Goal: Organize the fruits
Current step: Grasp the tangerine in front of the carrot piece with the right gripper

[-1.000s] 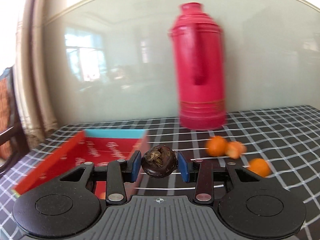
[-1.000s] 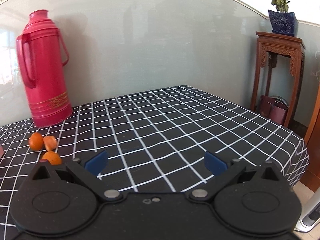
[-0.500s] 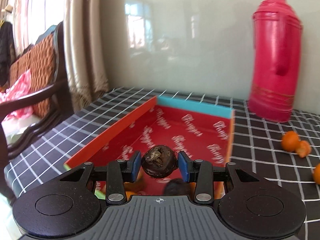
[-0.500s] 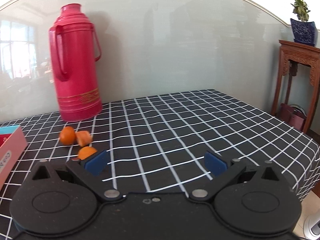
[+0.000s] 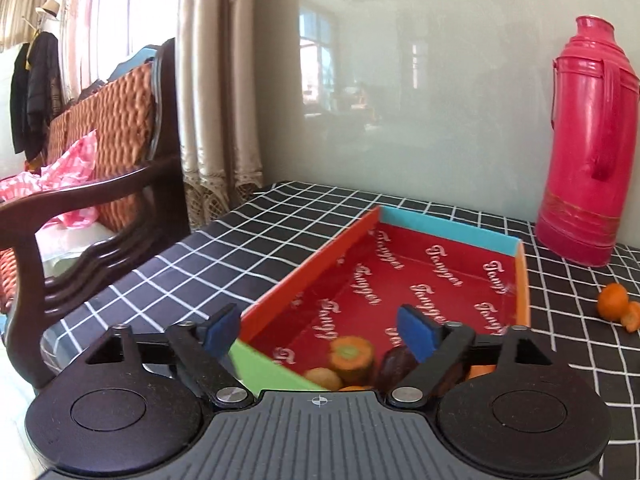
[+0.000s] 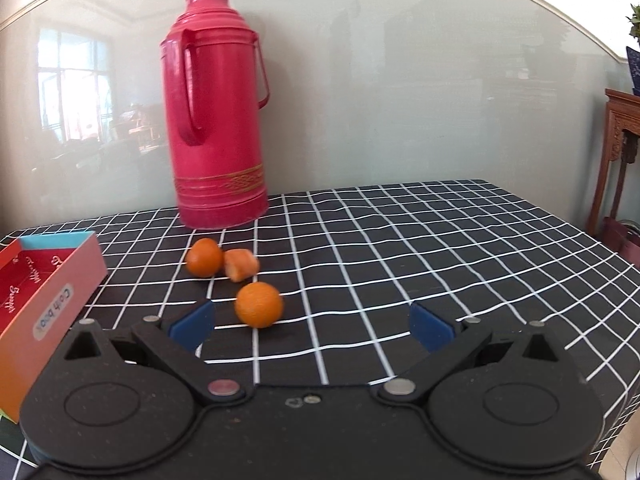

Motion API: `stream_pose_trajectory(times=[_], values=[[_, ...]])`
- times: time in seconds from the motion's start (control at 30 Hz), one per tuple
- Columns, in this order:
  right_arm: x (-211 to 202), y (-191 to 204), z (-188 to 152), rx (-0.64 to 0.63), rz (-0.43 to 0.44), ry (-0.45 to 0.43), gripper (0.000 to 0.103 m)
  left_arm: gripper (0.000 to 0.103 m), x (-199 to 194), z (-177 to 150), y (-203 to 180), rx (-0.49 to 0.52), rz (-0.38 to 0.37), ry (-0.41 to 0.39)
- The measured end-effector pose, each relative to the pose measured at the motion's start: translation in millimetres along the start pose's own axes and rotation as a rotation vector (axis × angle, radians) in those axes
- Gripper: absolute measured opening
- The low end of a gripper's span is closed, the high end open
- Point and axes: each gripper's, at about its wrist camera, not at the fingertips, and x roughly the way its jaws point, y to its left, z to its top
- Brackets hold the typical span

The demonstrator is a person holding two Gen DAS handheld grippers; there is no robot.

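My left gripper is open and empty above the near end of the red box. In the box lie a dark brown fruit, an orange piece with a green centre, and a yellowish fruit. My right gripper is open and empty above the checked cloth. Just ahead of its left finger lies an orange. Behind it lie another orange and an orange piece. The box also shows at the left in the right wrist view.
A tall red thermos stands at the back against the wall, also in the left wrist view. A wooden chair stands off the table's left edge. A wooden side stand is at the far right.
My left gripper opened and let go of the dark brown fruit, which now lies in the box. My right gripper swung left and nearer the oranges.
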Motion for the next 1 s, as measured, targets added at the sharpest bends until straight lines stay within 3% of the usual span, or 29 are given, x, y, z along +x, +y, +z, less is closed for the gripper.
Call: stream_pose_trajectory(times=[0.2, 0.53, 0.67, 0.83, 0.93, 1.0], values=[[8, 11, -1, -0.021, 0.017, 0.021, 0.097, 0.099, -4, -3, 21, 0.001, 0.025, 0.006], [41, 28, 0, -0.042, 0.038, 0.102, 0.096, 0.1, -12, -7, 51, 0.009, 0.065, -0.033], [52, 40, 2, -0.088, 0.041, 0.108, 0.077, 0.101, -7, -6, 64, -0.016, 0.082, -0.02], [64, 47, 5, -0.099, 0.02, 0.114, 0.073, 0.101, -3, -7, 79, -0.045, 0.104, -0.018], [73, 48, 7, -0.101, 0.014, 0.139, 0.064, 0.101, -1, -8, 83, -0.052, 0.112, -0.016], [78, 48, 6, -0.096, 0.006, 0.159, 0.047, 0.101, 0, -8, 86, -0.055, 0.118, -0.014]])
